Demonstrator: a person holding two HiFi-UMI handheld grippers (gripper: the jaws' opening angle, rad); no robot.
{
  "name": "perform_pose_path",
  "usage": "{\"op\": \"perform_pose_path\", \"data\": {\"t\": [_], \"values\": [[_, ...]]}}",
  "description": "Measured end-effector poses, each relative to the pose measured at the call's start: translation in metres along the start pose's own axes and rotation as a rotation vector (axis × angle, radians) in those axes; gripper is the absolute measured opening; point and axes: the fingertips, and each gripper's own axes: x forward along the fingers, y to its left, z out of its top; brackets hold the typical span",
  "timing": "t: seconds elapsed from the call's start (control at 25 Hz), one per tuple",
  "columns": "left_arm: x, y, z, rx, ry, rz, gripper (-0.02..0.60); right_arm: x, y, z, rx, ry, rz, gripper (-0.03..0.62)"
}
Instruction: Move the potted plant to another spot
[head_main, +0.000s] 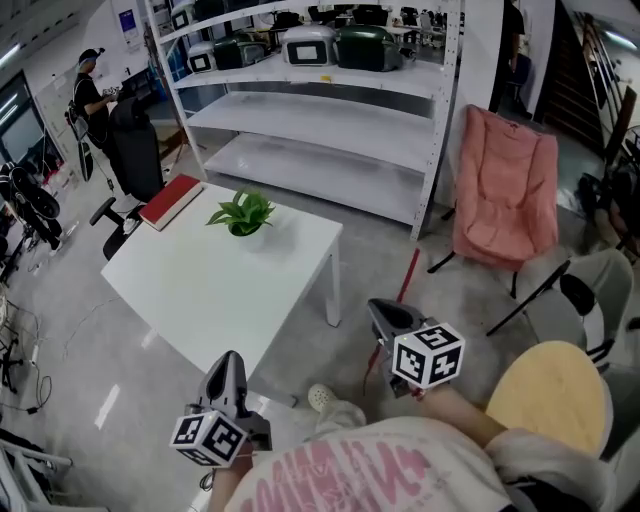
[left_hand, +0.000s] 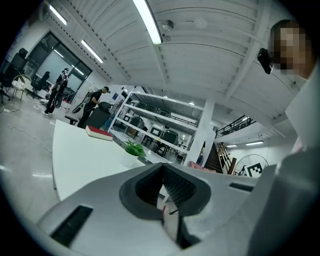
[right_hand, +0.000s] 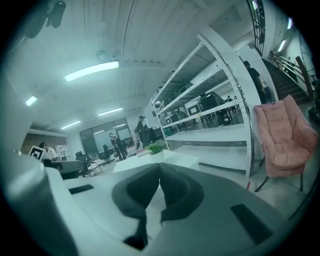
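Standing well beyond both grippers (head_main: 230, 357) (head_main: 376, 306): potted plant (head_main: 243, 215).

The white table (head_main: 215, 295) ahead of me carried a potted plant (head_main: 243, 216) near its far edge and a red book (head_main: 171, 200) overhanging its far left corner.

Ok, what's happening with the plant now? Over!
Left tool shut, empty. Right tool shut, empty. Potted plant untouched on white table, far side, near red book. Nothing between tools and plant.

Small leafy potted plant (head_main: 243, 215), upright, on white table (head_main: 200, 290)
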Motion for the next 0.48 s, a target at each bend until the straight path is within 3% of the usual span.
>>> {"op": "perform_pose_path", "data": {"t": [0.48], "values": [[0.12,0.045,0.044,-0.015,0.005,-0.05,0.003,0.099,-0.043,0.056,0.042,-0.028,-0.039,0.006]]}}
